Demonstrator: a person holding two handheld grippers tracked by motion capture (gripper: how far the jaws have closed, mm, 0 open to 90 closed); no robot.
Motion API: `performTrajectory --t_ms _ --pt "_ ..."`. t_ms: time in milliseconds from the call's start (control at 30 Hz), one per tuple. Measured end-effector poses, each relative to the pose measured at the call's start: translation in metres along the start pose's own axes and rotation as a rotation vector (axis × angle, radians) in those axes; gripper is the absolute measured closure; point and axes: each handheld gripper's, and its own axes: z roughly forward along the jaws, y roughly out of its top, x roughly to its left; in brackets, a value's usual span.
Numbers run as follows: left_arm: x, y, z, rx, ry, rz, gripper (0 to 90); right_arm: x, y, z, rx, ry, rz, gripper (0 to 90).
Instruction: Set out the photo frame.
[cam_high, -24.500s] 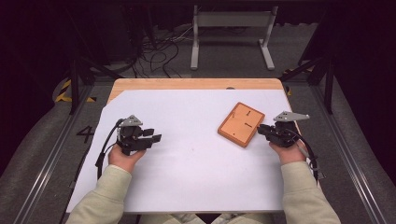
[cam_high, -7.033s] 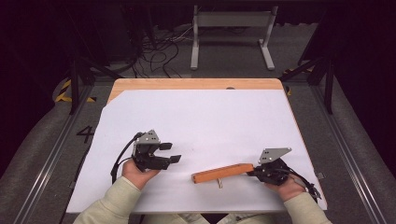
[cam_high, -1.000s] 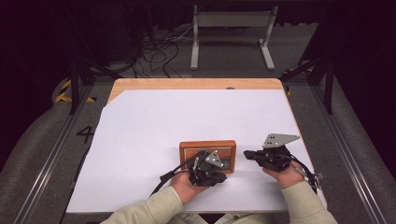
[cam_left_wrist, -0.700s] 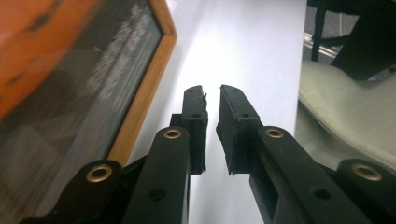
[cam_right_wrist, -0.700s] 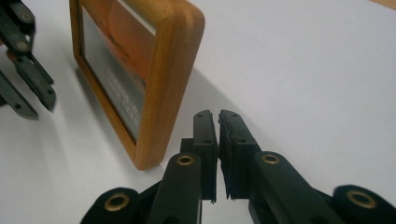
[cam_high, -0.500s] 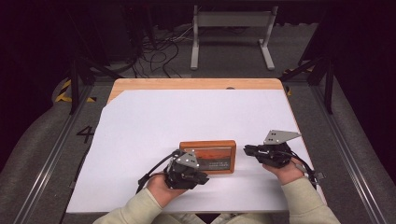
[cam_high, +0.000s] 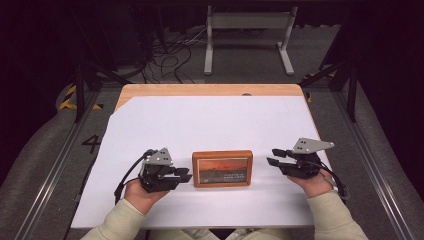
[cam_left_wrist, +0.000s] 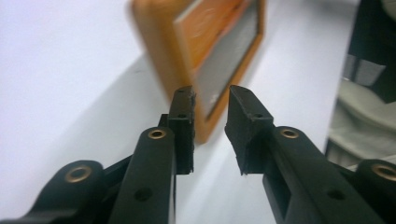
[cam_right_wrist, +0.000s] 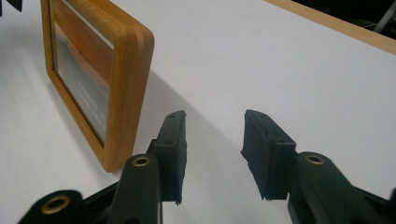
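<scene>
Wooden picture frame (cam_high: 222, 169) stands low-centre on the counter (cam_high: 210, 120); left hand-held gripper (cam_high: 184, 174) and right hand-held gripper (cam_high: 272, 156), both agape, should retreat without nudging it

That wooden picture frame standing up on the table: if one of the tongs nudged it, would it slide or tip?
The picture frame stands upright on a thin edge, so a nudge would probably tip it. Its rigid wood rim should not flex. The glazed front looks glossy, possibly fragile and slippery.

Frame (cam_high: 222, 169): on bench (cam_high: 210, 115), near its front edge. Left tongs (cam_high: 186, 174) just left of frame; right tongs (cam_high: 272, 156) right, apart.
</scene>
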Motion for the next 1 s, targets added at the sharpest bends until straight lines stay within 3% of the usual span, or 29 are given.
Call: performTrajectory --t_ms 100,233,367,433,533,733,800,900,1000 --pt "0.008 -0.003 -0.004 -0.006 0.019 -0.027 67.5 -0.001 -0.001 -0.001 -0.004 -0.009 0.000 56.3" --pt "0.026 -0.011 -0.009 -0.022 0.087 -0.058 59.8 -0.005 -0.005 -0.002 -0.005 -0.039 0.003 50.4" --pt "0.033 -0.016 -0.010 -0.027 0.125 -0.054 56.4 -0.008 -0.008 -0.002 -0.008 -0.052 -0.003 47.5" --pt "0.039 -0.020 -0.012 -0.037 0.148 -0.030 53.0 -0.011 -0.012 -0.001 -0.011 -0.060 -0.017 45.5" --pt "0.048 -0.028 -0.012 -0.054 0.156 -0.017 47.9 -0.017 -0.019 0.003 -0.006 -0.067 -0.018 43.6" --pt "0.066 -0.040 -0.005 -0.051 0.170 -0.044 46.2 -0.023 -0.027 0.007 -0.011 -0.072 -0.014 40.1" --pt "0.071 -0.042 -0.002 -0.047 0.176 -0.075 46.7 -0.024 -0.030 0.009 -0.007 -0.075 -0.007 39.2" --pt "0.073 -0.042 -0.002 -0.053 0.191 -0.072 46.6 -0.027 -0.033 0.013 0.005 -0.080 0.009 37.6" --pt "0.076 -0.044 0.004 -0.049 0.206 -0.116 46.3 -0.028 -0.037 0.017 0.016 -0.091 0.022 36.1"
